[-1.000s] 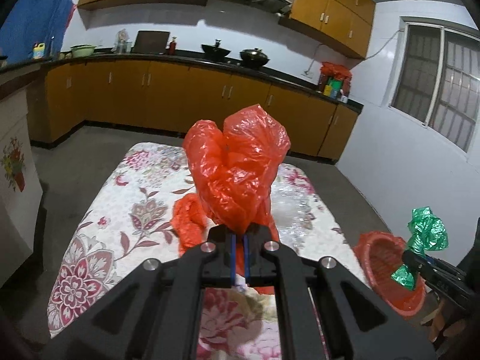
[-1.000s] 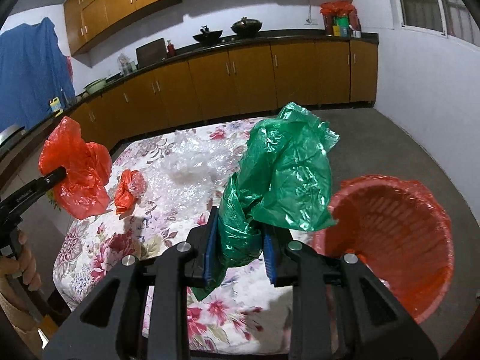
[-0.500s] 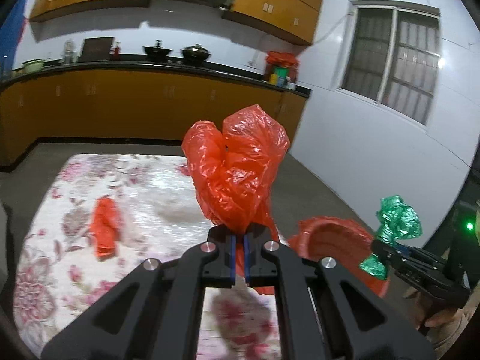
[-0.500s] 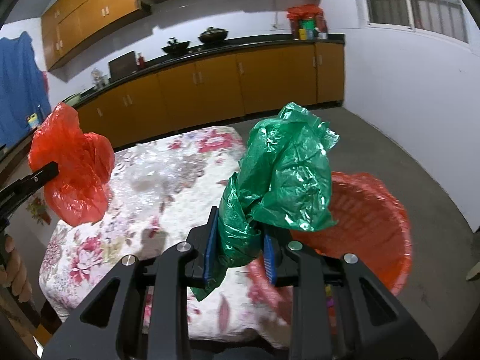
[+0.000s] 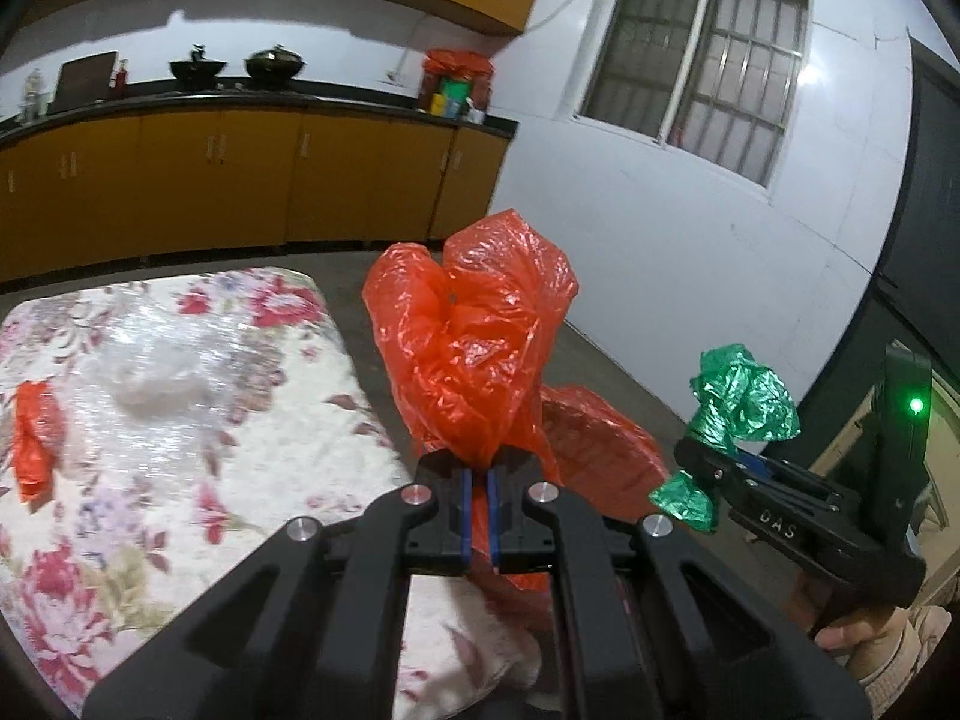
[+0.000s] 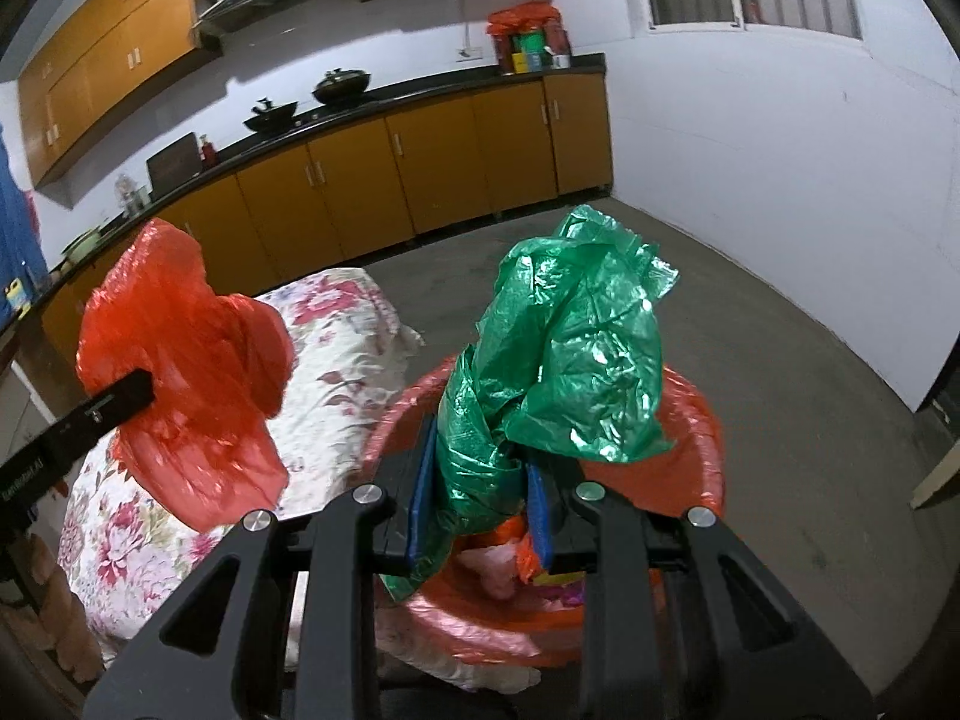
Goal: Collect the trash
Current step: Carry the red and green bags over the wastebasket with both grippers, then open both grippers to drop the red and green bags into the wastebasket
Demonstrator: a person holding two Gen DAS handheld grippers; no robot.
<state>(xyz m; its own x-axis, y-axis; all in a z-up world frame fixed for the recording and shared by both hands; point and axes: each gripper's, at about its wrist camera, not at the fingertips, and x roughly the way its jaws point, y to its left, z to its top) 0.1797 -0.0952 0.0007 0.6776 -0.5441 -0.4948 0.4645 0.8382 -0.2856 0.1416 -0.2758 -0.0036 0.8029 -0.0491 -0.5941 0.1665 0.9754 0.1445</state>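
- While both tongs carry their loads toward the bin, a small red scrap (image 5: 35,438) and a clear plastic wad (image 5: 159,381) lie on the floral table (image 5: 198,480) at far left, not yet collected.
- Left gripper (image 5: 477,501) is clamped tight on the twisted neck of a red bag (image 5: 474,336), which stands up above the jaws; in the right wrist view the bag hangs over the table edge, just beside the bin and not yet above it.
- Bin (image 6: 690,420), a red basket lined with plastic, sits on the floor against the table's right side, with some trash already inside.
- Right gripper (image 6: 480,510) is pinching a green bag (image 6: 570,360) between its blue pads, jaws part-way apart around the bunched plastic, and it hovers over the bin's mouth.
- Done well, each load should be centred over the opening before the jaws part, the green one going first since it looks better placed.
- Light film may cling to the pads, so a wide release and a slight downward tilt would likely help it fall clear.
- Keeping the two tools apart over the bin should avoid a knock.
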